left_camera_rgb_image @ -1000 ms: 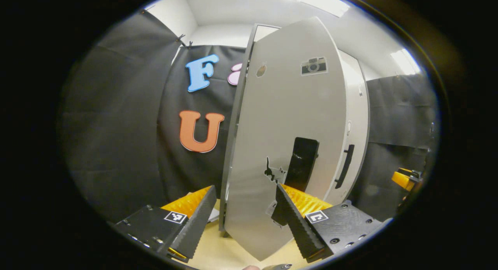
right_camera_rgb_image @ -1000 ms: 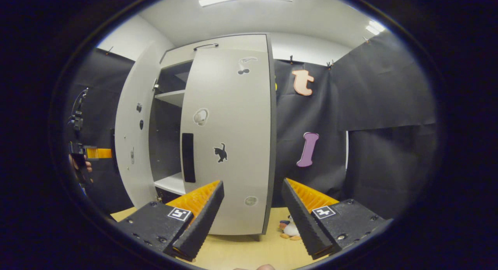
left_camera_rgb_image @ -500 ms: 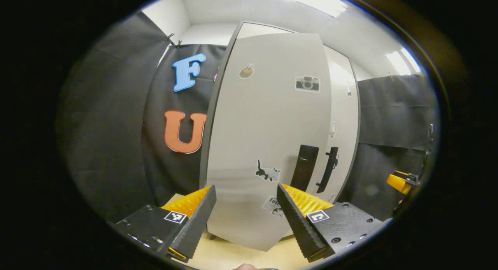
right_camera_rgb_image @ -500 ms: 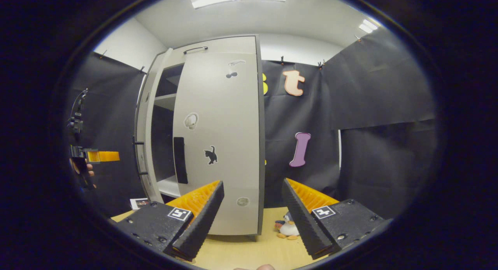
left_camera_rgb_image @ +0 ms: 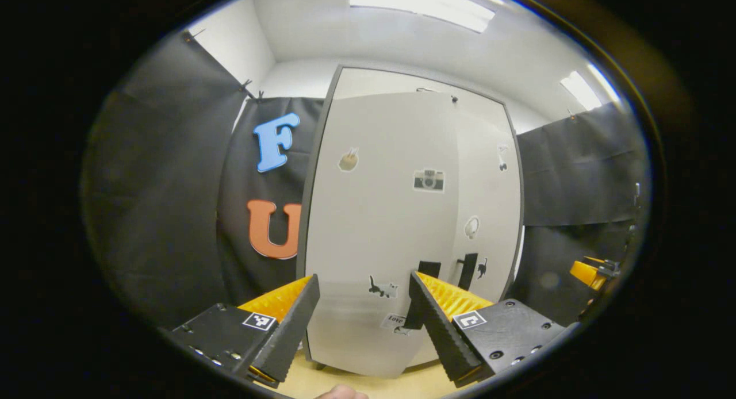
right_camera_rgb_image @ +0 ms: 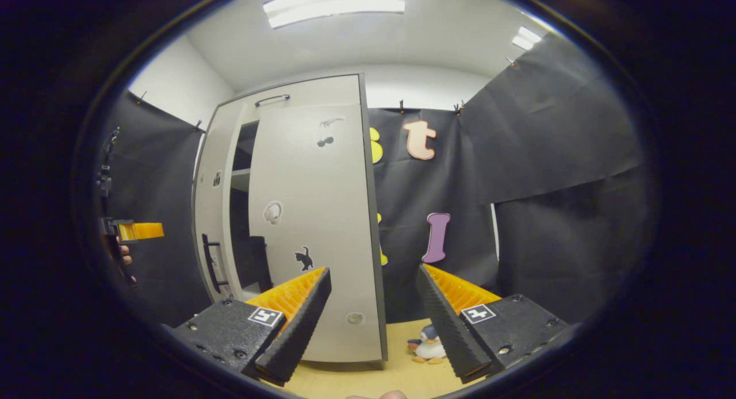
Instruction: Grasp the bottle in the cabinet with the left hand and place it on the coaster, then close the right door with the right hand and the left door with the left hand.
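Observation:
The grey cabinet stands ahead in both views. In the left gripper view its left door (left_camera_rgb_image: pixel 374 226), with a camera sticker and a cat sticker, faces me almost flush with the right door (left_camera_rgb_image: pixel 489 215). My left gripper (left_camera_rgb_image: pixel 362 290) is open just in front of the left door, holding nothing. In the right gripper view the right door (right_camera_rgb_image: pixel 313 226) is shut against the frame. The left door (right_camera_rgb_image: pixel 213 203) stands slightly ajar, and a narrow dark gap shows a shelf (right_camera_rgb_image: pixel 240 172). My right gripper (right_camera_rgb_image: pixel 372 284) is open and empty, back from the right door.
The left gripper (right_camera_rgb_image: pixel 141 231) and the hand (right_camera_rgb_image: pixel 123 258) holding it appear at the far left of the right gripper view. A small penguin toy (right_camera_rgb_image: pixel 428 344) sits on the wooden floor beside the cabinet's right corner. The right gripper (left_camera_rgb_image: pixel 592 269) shows at the left gripper view's right edge.
The left door has swung from wide open to nearly shut, narrowing the gap over the shelves. Both grippers have drawn back from the cabinet and stay open.

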